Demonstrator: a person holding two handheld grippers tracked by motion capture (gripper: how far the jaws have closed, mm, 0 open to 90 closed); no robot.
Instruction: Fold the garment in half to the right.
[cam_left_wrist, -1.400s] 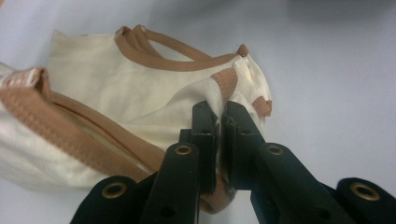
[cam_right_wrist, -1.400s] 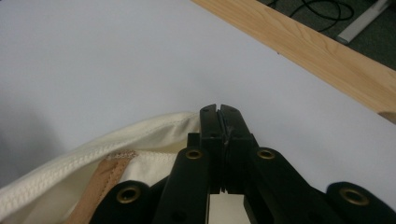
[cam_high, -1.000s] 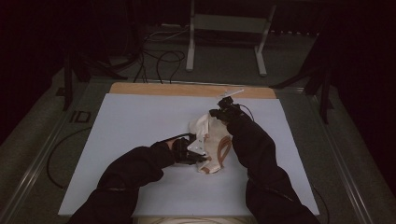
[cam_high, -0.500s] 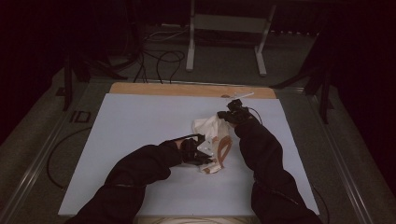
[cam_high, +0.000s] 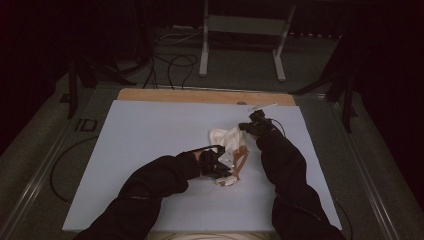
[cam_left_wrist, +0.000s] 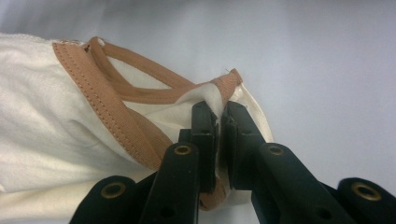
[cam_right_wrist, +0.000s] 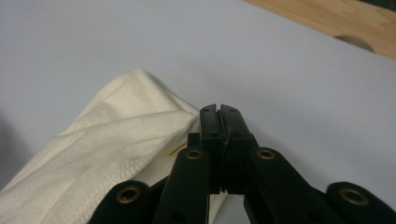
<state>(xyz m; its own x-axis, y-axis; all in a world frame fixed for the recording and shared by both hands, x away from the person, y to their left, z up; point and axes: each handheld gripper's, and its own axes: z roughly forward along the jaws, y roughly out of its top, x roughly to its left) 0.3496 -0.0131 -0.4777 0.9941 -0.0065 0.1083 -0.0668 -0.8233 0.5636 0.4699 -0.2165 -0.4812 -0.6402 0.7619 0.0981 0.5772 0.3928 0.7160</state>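
Both hands lower than before; left gripper (cam_left_wrist: 218, 122) clamped on cream cotton garment's (cam_left_wrist: 42, 135) tan-trimmed edge, right gripper (cam_right_wrist: 219, 122) pinching plain cream hem.

The cream garment (cam_high: 227, 145) lies crumpled on the pale table (cam_high: 150, 150), right of centre — soft knit fabric, edged with tan-brown binding (cam_left_wrist: 100, 109) that loops out in a narrow strap. One end is bunched and lifted off the surface; the trimmed end sits nearer the person.
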